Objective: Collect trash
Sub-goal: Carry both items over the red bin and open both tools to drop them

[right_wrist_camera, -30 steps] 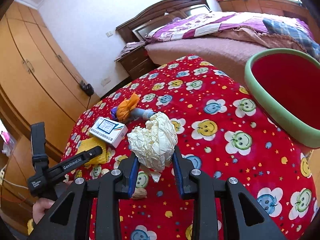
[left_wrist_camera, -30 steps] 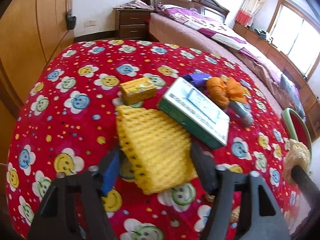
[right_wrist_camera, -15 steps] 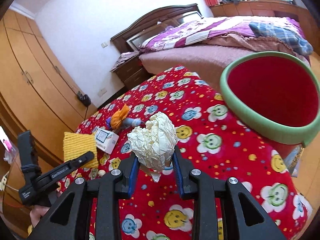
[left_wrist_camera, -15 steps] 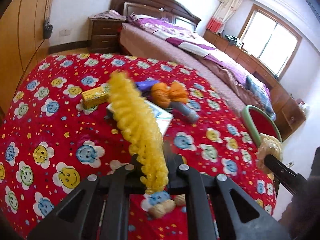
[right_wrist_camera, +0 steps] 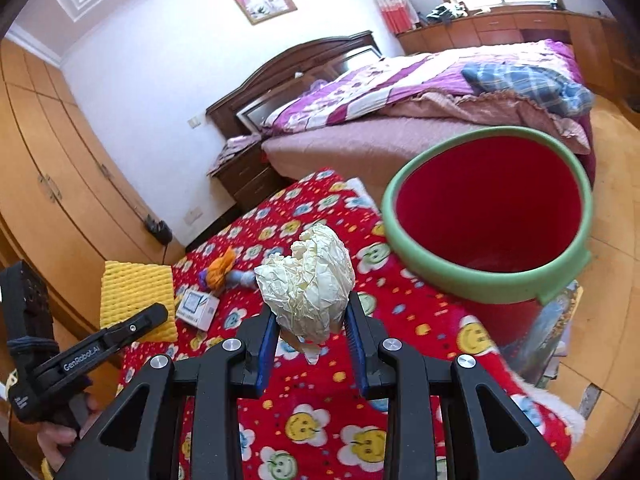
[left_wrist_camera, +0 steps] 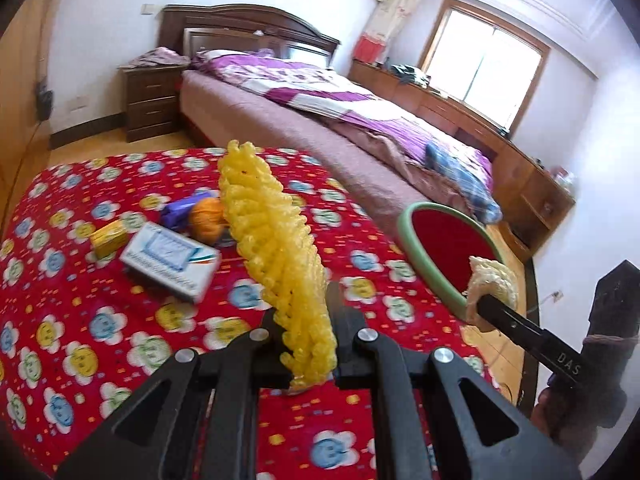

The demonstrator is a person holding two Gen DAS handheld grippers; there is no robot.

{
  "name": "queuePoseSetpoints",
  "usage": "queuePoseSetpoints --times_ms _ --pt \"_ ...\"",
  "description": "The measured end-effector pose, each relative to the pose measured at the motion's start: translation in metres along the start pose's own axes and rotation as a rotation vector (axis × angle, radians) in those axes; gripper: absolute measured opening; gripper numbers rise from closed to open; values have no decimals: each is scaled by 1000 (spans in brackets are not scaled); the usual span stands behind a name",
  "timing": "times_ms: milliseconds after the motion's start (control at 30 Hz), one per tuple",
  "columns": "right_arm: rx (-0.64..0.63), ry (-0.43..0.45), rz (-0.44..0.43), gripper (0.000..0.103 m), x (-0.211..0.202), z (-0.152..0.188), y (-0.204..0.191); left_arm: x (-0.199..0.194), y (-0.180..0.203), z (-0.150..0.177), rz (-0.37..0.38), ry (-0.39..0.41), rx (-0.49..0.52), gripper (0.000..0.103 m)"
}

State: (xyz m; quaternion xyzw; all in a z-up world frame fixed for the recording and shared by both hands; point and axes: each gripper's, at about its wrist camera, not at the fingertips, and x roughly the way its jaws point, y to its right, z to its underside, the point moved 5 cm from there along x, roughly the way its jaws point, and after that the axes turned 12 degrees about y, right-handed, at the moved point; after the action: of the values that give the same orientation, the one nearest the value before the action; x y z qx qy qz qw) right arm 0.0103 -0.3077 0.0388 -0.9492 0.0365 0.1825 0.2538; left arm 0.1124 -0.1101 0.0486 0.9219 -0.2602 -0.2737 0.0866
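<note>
My left gripper point(left_wrist_camera: 308, 332) is shut on a yellow foam net point(left_wrist_camera: 276, 252), which stands edge-on above the red flowered table point(left_wrist_camera: 80, 320); the same yellow foam net point(right_wrist_camera: 136, 296) shows flat at the left of the right wrist view. My right gripper point(right_wrist_camera: 312, 320) is shut on a crumpled cream paper ball point(right_wrist_camera: 308, 284), held above the table near the red bin with a green rim point(right_wrist_camera: 480, 280). From the left wrist view the paper ball point(left_wrist_camera: 492, 284) hangs at the edge of the bin's green rim point(left_wrist_camera: 424, 256).
On the table lie a white and green box point(left_wrist_camera: 168, 260), a small yellow box point(left_wrist_camera: 108, 236), an orange wrapper point(left_wrist_camera: 206, 220) and a purple packet point(left_wrist_camera: 180, 210). A bed point(left_wrist_camera: 320, 120) and a nightstand point(left_wrist_camera: 148, 100) stand beyond; wooden wardrobes point(right_wrist_camera: 48, 200) line the left.
The left gripper shut on the foam net and lifted it off the table, turning it edge-on. Both grippers moved toward the bin, which now looks larger and nearer.
</note>
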Motion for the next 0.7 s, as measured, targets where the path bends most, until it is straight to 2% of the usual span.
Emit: queuePoseSetpoints --times_ms 700 --pt "98 63 195 33 -1 -30 101 100 124 5 172 -129 187 11"
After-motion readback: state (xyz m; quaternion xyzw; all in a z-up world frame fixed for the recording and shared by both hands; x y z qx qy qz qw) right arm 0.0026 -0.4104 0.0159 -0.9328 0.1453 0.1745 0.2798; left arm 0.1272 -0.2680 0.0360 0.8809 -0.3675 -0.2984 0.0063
